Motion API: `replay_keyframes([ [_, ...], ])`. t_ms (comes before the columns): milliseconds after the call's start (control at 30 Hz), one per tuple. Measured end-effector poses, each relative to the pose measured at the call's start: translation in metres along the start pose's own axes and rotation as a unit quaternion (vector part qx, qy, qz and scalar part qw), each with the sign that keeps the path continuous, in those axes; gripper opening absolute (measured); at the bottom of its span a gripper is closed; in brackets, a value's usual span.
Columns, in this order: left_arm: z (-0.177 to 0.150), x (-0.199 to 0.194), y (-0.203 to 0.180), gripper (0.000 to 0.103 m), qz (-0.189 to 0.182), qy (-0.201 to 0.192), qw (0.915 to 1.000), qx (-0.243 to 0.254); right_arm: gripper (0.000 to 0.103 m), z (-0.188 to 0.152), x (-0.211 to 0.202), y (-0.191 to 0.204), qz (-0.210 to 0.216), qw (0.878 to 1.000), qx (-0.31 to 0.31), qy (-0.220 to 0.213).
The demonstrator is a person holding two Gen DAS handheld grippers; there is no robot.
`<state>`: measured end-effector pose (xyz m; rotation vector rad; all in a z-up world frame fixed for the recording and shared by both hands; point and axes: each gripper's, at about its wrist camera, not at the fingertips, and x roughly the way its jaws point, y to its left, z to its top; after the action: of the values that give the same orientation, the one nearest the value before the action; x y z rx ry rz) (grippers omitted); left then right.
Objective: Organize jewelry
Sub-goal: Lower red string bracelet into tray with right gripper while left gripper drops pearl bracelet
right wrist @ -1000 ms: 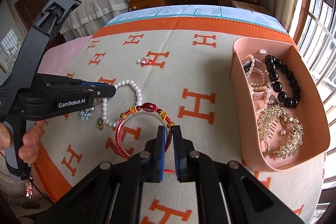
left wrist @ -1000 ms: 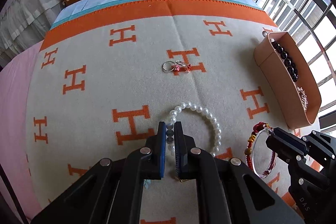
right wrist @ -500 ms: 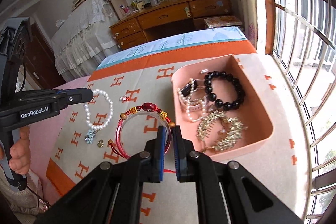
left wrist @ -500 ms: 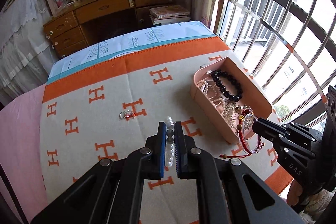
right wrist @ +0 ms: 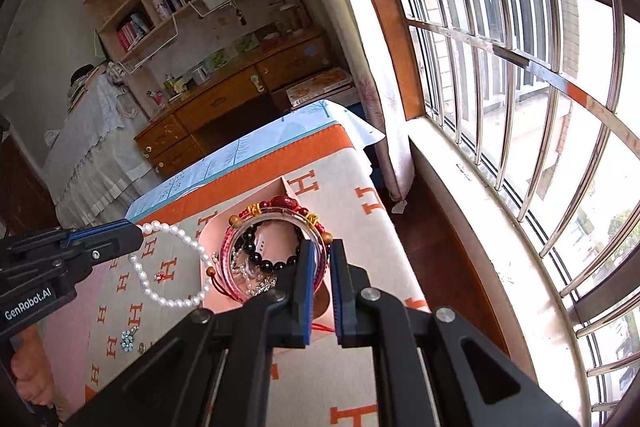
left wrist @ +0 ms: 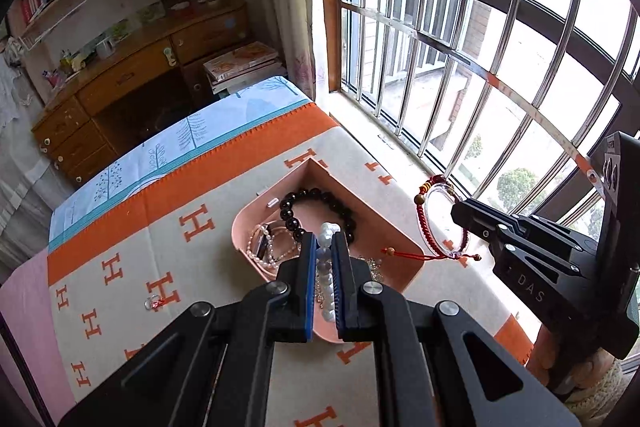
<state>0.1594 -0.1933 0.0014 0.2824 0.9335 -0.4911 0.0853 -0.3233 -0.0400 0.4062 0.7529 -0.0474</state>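
Note:
My left gripper is shut on a white pearl bracelet, held in the air over the pink tray. From the right wrist view the pearl bracelet hangs as a loop from the left gripper. My right gripper is shut on a clear bangle with red cord and beads, also above the pink tray. In the left wrist view the right gripper carries that bangle over the tray's right rim. A black bead bracelet lies in the tray.
A ring with a red charm lies on the orange-and-cream H blanket. A blue flower piece lies near the blanket's front. The barred window and its sill run close along the right. A wooden desk stands behind.
Both grippers have lifted off the blanket and swung right, carrying the pearl bracelet and the bangle over the tray. Both views have rolled toward the window.

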Motion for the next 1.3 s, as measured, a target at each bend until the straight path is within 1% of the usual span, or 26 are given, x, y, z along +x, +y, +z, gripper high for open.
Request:
replay_keyframes([
  [100, 0.002, 0.026, 0.001, 0.006, -0.006, 0.019, 0.9997, -0.017, 0.007, 0.000, 0.004, -0.003, -0.002, 1.000, 0.002, 0.004],
  [133, 0.000, 0.036, 0.003, 0.006, -0.011, 0.030, 0.9993, -0.020, 0.007, 0.000, 0.005, -0.003, -0.004, 1.000, 0.000, 0.005],
  [167, -0.003, 0.048, 0.005, 0.008, -0.013, 0.044, 0.9987, -0.024, 0.007, -0.001, 0.007, -0.002, -0.005, 1.000, -0.002, 0.006],
  [200, -0.007, 0.058, 0.007, 0.013, -0.007, 0.057, 0.9980, -0.024, 0.007, -0.002, 0.008, -0.001, -0.005, 1.000, -0.004, 0.009],
  [267, -0.019, 0.073, 0.012, 0.045, 0.022, 0.074, 0.9968, -0.019, 0.007, -0.004, 0.013, 0.001, -0.004, 1.000, -0.008, 0.015],
  [300, -0.024, 0.076, 0.014, 0.054, 0.040, 0.073, 0.9964, -0.015, 0.007, -0.005, 0.015, 0.001, -0.003, 1.000, -0.009, 0.018],
  [367, -0.032, 0.075, 0.017, 0.056, 0.066, 0.061, 0.9960, -0.003, 0.007, -0.006, 0.019, 0.002, -0.002, 1.000, -0.010, 0.024],
  [433, -0.037, 0.069, 0.020, 0.064, 0.075, 0.049, 0.9960, -0.001, 0.007, -0.007, 0.024, 0.002, 0.000, 1.000, -0.010, 0.029],
  [467, -0.040, 0.066, 0.022, 0.072, 0.075, 0.042, 0.9963, -0.005, 0.007, -0.008, 0.026, 0.002, 0.002, 0.999, -0.010, 0.031],
  [500, -0.043, 0.062, 0.024, 0.075, 0.077, 0.034, 0.9964, -0.008, 0.007, -0.008, 0.027, 0.003, 0.002, 0.999, -0.010, 0.033],
  [667, -0.056, 0.048, 0.032, 0.075, 0.092, 0.009, 0.9957, -0.011, 0.007, -0.008, 0.037, 0.010, 0.006, 0.999, -0.016, 0.043],
  [800, -0.067, 0.042, 0.046, 0.075, 0.084, 0.000, 0.9954, -0.046, 0.007, -0.007, 0.047, 0.018, 0.011, 0.998, -0.023, 0.053],
  [933, -0.075, 0.035, 0.061, 0.075, 0.088, -0.011, 0.9937, -0.069, 0.007, -0.004, 0.056, 0.033, 0.014, 0.997, -0.040, 0.059],
  [1067, -0.077, 0.028, 0.077, 0.075, 0.108, -0.017, 0.9899, -0.089, 0.007, 0.004, 0.064, 0.047, 0.015, 0.997, -0.054, 0.060],
  [1200, -0.078, 0.017, 0.089, 0.075, 0.119, -0.048, 0.9861, -0.106, 0.008, 0.015, 0.074, 0.061, 0.013, 0.995, -0.070, 0.068],
  [1300, -0.080, 0.011, 0.096, 0.076, 0.127, -0.059, 0.9836, -0.114, 0.008, 0.021, 0.086, 0.067, 0.011, 0.994, -0.076, 0.083],
])
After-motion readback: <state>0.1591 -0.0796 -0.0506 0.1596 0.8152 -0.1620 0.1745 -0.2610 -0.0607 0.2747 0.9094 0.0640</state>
